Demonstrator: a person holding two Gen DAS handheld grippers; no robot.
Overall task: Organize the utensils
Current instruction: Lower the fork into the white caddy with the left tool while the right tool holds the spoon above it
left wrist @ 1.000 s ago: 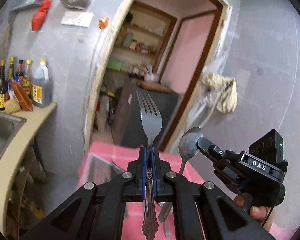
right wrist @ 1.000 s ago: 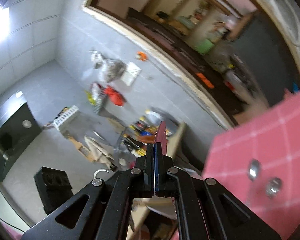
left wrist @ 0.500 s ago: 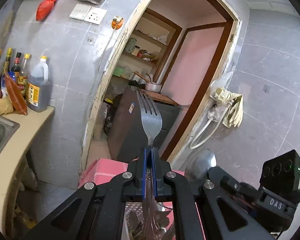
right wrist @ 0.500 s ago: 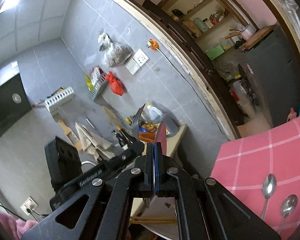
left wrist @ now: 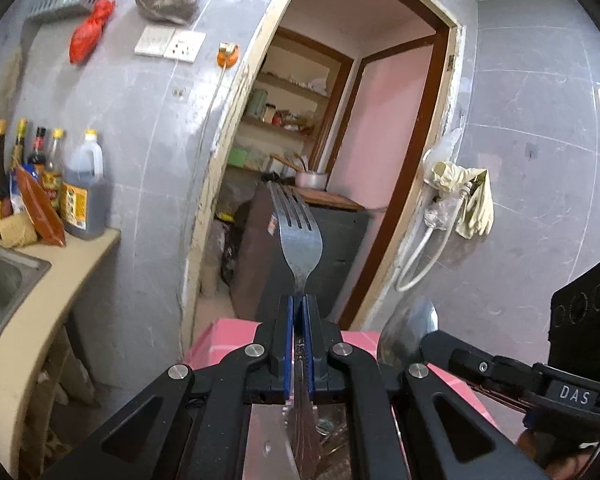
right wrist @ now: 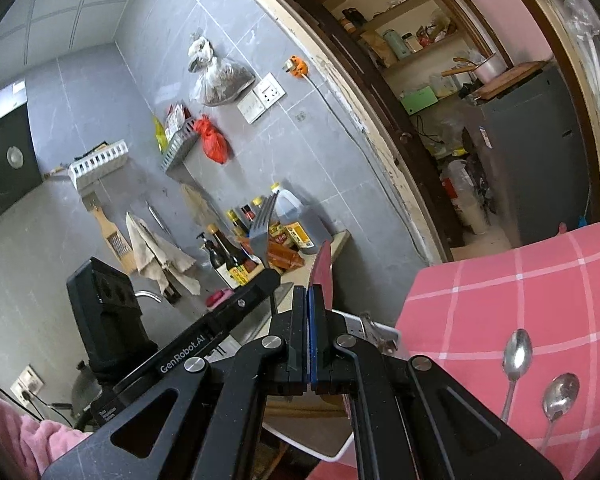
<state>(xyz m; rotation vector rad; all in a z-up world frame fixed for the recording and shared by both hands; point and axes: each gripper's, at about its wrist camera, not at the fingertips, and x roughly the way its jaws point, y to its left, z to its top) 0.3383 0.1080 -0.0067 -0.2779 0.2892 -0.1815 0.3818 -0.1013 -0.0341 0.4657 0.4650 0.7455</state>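
Note:
My left gripper [left wrist: 298, 340] is shut on a steel fork [left wrist: 298, 236] that stands upright, tines up, its handle running down between the arms. My right gripper [right wrist: 311, 336] is shut on a large steel spoon [right wrist: 322, 270], seen edge-on; its bowl [left wrist: 408, 336] shows in the left wrist view beside the right gripper body [left wrist: 540, 384]. The left gripper [right wrist: 220, 320] with the fork's tines [right wrist: 262, 226] shows in the right wrist view. A metal utensil holder [left wrist: 328, 440] with cutlery sits below both grippers. Two small spoons [right wrist: 516, 360] lie on the pink checked tablecloth [right wrist: 540, 280].
A counter [left wrist: 60, 272] with a sink [left wrist: 0, 280] and sauce bottles [left wrist: 80, 200] stands at the left. A doorway [left wrist: 340, 140] to a pantry with a dark cabinet [left wrist: 332, 248] is ahead. A white tray edge [right wrist: 324, 452] lies under the right gripper.
Both grippers have tilted and shifted slightly over the holder, still holding the fork and the spoon. The right gripper has drawn closer to the left.

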